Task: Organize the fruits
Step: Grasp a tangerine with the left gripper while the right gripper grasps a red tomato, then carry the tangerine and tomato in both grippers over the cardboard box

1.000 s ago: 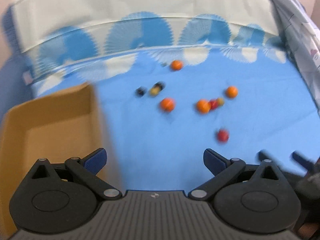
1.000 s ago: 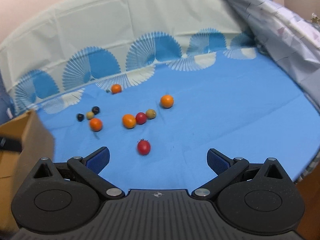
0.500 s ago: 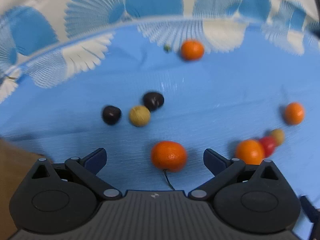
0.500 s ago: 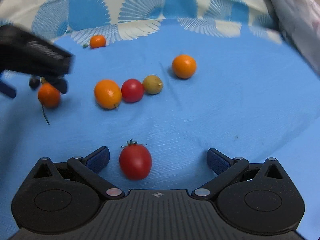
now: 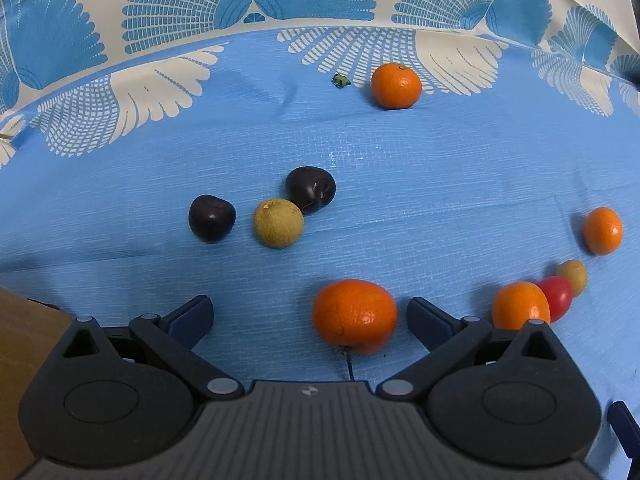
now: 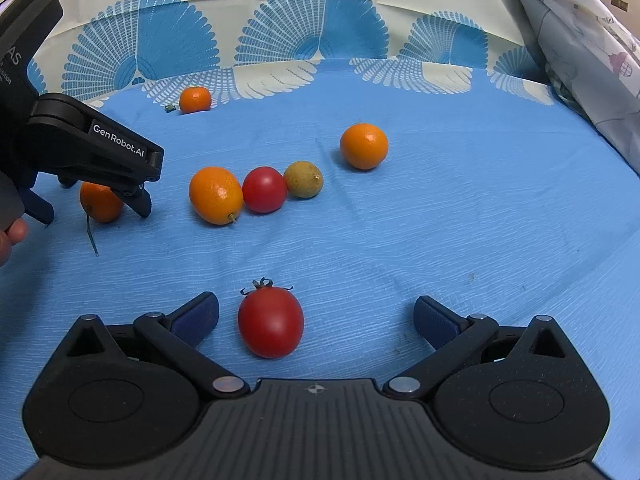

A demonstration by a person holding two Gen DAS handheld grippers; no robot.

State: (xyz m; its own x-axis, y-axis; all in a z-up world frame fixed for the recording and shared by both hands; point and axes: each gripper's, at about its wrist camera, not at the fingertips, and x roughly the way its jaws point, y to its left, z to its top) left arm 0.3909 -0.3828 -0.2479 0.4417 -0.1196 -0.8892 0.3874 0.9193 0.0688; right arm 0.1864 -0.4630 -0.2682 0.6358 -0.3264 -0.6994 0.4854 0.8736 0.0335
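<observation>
Now at the grasp step, both claws spread: close left claw (image 5: 310, 312) on the tangerine (image 5: 355, 316) between its fingers, right claw (image 6: 316, 316) on the tomato (image 6: 271, 322), then carry both to the box (image 5: 24, 344).

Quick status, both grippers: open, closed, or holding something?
Left gripper: open, straddling the stemmed orange, not gripping.
Right gripper: open, red tomato between fingers, ungripped.

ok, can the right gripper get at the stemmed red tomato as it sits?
Probably yes. The right gripper is open and the tomato lies alone on the blue cloth between its fingers, nearer the left one, nothing blocking.
</observation>
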